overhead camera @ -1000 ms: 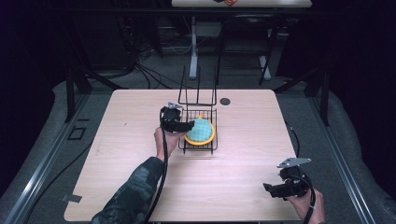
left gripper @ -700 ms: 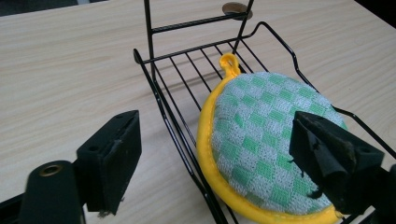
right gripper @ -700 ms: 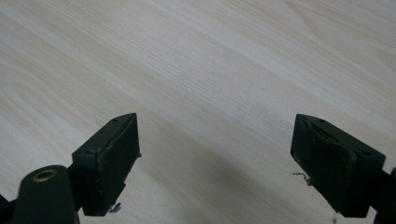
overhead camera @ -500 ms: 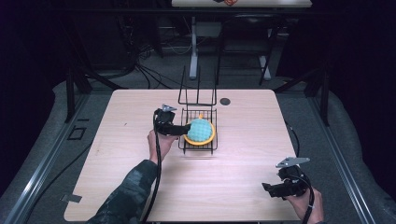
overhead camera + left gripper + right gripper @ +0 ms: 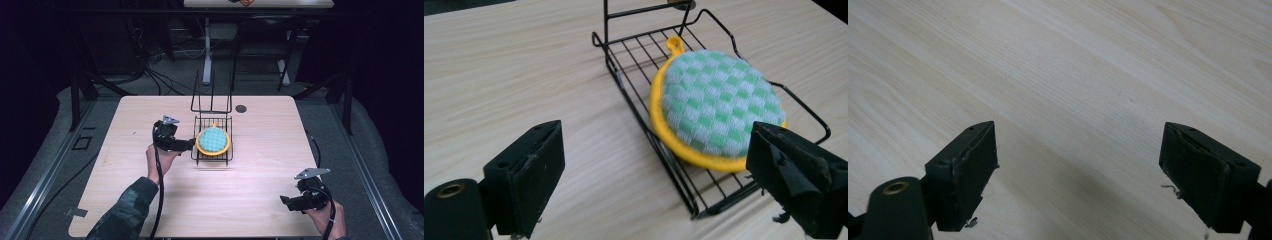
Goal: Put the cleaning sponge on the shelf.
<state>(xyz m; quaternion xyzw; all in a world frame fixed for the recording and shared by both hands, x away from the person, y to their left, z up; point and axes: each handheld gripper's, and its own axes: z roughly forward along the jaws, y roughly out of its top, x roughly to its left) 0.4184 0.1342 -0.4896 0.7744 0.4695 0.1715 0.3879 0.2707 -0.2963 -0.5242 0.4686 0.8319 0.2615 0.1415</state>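
A pale wooden table point(image 5: 150, 200) is set in a dark room, with cables and stand legs seen on the floor behind it. At the left of the high view, the left gripper point(image 5: 189, 145) is held low over the table by a hand point(image 5: 159, 159) whose forearm comes up from the bottom edge in a patterned sleeve point(image 5: 125, 212). Its jaws are spread wide and nothing is held between them. They are pointed to the right, straight at the near side rail of a black wire rack point(image 5: 197, 154), and are stopped just beside it.

In the rack a round checked pot holder point(image 5: 213, 140) with a yellow rim is laid flat on the wires, its small hanging loop turned toward the far end. In the left gripper view the pot holder point(image 5: 719, 107) is seen ahead and to the right of the gap between the jaws, with the rack's point(image 5: 634, 107) raised rail standing between it and the jaws. Being round, it offers no long axis; the rim is judged the part to be taken, from over the rail.

Far to the right, near the table's front corner, the right gripper point(image 5: 286, 201) is held well apart from the rack, its jaws also wide and empty over bare wood, so the left one is by far the nearer
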